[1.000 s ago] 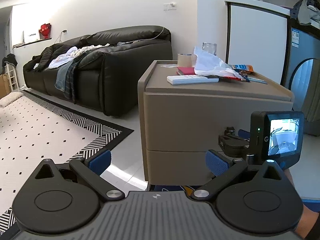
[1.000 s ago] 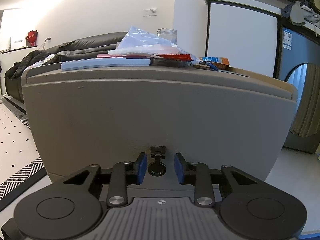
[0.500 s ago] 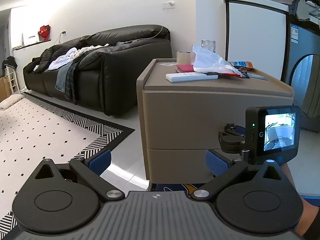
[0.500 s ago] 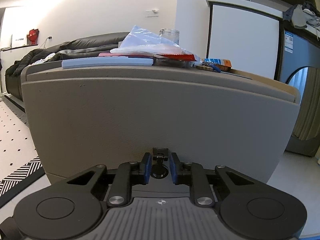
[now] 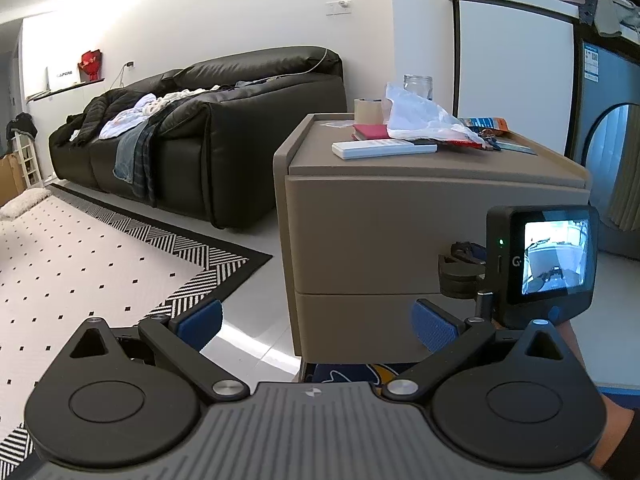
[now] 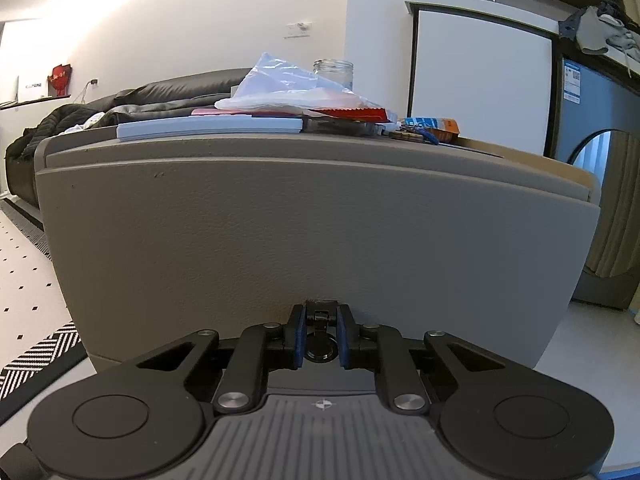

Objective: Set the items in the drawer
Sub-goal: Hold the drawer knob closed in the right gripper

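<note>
Step in hand: opening the drawer, nothing stowed yet. Right gripper [image 6: 319, 338] is pressed up to the upper drawer front [image 6: 320, 232] of the taupe cabinet [image 5: 420, 168], blue pads [image 6: 298, 340] drawn in nearly together, one each side of the small black pull knob [image 6: 320, 354]; looks like contact on both sides, so I'd call it clamped on the knob. Left gripper [image 5: 316, 320] is spread wide, holds nothing, hangs back off the cabinet's front corner, low near the lower drawer [image 5: 368, 320]. Both drawers look flush shut, no gap visible. Items to stow sit on the cabinet top: white remote [image 5: 384, 148], red booklet [image 5: 370, 132], crumpled plastic bag [image 5: 424, 120], tape roll [image 5: 368, 111], glass jar [image 5: 418, 86], orange-blue packet [image 5: 486, 123]. Next move as I read it: straight pull back along the drawer's travel, keeping the squeeze so the knob doesn't slip, then left gripper goes up for the remote, the nearest item to the front edge
</note>
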The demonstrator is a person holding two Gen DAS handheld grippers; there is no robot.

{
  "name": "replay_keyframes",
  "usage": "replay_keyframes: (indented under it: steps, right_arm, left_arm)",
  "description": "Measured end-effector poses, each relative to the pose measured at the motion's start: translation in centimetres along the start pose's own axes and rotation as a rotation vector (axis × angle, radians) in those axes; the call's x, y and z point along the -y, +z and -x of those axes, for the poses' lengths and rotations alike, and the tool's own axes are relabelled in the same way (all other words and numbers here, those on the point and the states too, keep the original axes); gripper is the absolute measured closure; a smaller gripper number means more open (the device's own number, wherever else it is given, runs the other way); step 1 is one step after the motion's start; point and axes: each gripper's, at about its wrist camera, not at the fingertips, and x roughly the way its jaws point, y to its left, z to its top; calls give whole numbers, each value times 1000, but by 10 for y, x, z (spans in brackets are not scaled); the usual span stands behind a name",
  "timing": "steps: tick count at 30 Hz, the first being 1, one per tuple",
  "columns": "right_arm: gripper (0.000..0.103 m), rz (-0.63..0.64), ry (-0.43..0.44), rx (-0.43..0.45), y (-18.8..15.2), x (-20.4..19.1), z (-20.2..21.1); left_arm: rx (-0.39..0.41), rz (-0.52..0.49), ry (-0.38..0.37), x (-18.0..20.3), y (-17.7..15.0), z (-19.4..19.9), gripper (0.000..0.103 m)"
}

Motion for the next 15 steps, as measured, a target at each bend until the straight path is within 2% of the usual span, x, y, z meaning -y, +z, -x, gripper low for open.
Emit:
replay_keyframes:
  steps: [7, 15]
  right_arm:
    - [86, 5, 1, -13, 3, 0, -1]
    - [86, 6, -7, -18, 3, -2, 0]
  left_arm:
    - [-9, 51, -8, -9, 1, 0, 0]
    - [-12, 53, -7, -12, 0, 0, 0]
